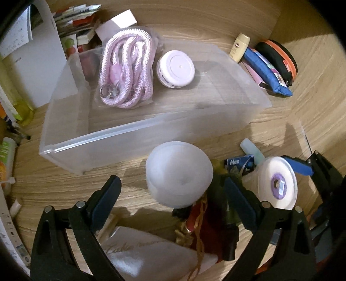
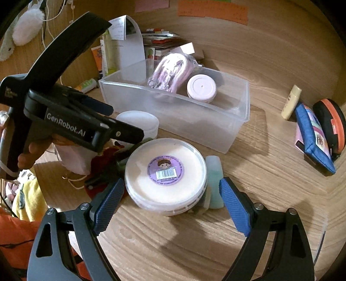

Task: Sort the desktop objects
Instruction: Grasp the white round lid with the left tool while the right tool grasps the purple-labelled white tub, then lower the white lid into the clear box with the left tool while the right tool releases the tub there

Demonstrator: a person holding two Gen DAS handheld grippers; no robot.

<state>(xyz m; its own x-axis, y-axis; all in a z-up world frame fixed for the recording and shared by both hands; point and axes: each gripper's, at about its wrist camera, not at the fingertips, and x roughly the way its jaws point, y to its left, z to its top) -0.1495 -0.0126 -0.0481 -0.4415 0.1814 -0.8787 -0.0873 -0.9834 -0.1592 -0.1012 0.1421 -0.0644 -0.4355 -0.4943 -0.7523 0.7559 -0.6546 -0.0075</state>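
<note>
Left gripper (image 1: 170, 194): jaws apart, straddling a white jar (image 1: 178, 173) on the desk (image 1: 281, 121). Right gripper (image 2: 170, 201): jaws apart, flanking a round tub (image 2: 165, 175), not touching. Clear bin (image 1: 134, 138): holds pink rope (image 1: 127, 71) and a lidded jar (image 1: 175, 68).

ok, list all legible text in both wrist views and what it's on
"GenRobot.AI": side of the left gripper body, in the right wrist view.
"Mux": small blue box beside the round container with the purple sticker.
Purple sticker with a barcode: print too small to read.
Cursive script on the white pouch: blurred, unreadable.
Paper slip, orange wall notes, blue pouch: unreadable.
</note>
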